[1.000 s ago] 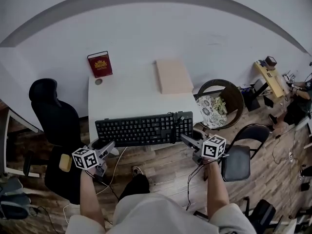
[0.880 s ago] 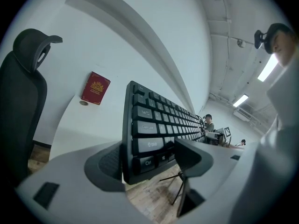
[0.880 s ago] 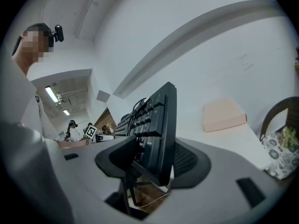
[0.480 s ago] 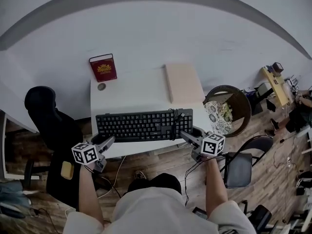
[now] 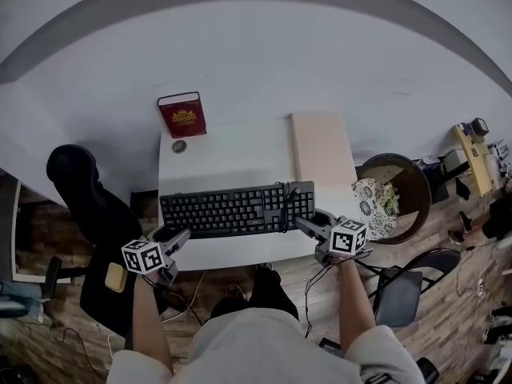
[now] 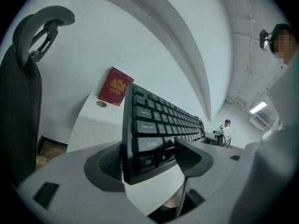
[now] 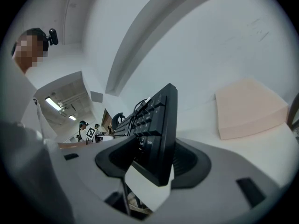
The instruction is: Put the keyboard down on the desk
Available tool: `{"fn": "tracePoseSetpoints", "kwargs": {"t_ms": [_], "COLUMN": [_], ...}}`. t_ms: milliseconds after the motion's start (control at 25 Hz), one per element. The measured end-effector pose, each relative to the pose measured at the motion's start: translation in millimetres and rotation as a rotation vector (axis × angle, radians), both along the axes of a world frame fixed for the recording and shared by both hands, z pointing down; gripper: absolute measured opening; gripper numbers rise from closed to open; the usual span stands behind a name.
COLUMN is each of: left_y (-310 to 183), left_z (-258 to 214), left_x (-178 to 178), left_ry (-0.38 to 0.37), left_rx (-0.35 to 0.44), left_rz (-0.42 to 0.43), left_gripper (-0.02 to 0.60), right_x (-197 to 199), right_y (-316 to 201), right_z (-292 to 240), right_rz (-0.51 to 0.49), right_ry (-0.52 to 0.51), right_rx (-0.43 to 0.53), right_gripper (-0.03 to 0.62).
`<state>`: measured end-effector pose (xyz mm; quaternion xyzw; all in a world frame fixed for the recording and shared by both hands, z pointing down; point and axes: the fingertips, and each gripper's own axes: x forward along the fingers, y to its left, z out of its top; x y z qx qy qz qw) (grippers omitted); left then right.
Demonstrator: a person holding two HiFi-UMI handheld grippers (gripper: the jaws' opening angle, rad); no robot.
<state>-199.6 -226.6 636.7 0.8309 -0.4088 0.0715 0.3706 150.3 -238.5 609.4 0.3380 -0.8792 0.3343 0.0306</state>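
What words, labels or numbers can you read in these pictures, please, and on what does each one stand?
"Tab": Tab key of the keyboard.
"Caps Lock": Caps Lock key.
"Shift": Shift key.
"Ctrl": Ctrl key.
Other keys: too small or blurred to read.
Book: gold emblem and lettering, too blurred to read.
Cubes: square marker patterns only, no words.

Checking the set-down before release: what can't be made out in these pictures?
Gap under the keyboard: in the head view its own body hides whether it touches the desk.
Title on the red book: too small in the head and left gripper views.
The round thing beside the book: too small to identify.
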Motion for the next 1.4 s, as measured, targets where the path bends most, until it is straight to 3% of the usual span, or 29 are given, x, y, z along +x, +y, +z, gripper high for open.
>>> {"fn": "tracePoseSetpoints", "kwargs": {"t_ms": [480, 1400], "left_y": [-14, -14], "left_z": [28, 106], "left_x": [-9, 4], "left_ry": [-0.003, -0.006], "left_rx": [-0.088, -0.271], "left_rz": [-0.145, -0.136], "left_gripper": [0.328, 0.33], "right_x": [-15, 2], "right_y": [-68, -67], "right_z": [30, 109], "right_rz": [-0.145, -0.127], "right_ry": [-0.001, 0.024], "right_rx": [-0.079, -0.27], "right_gripper": [0.212, 0.212]}}
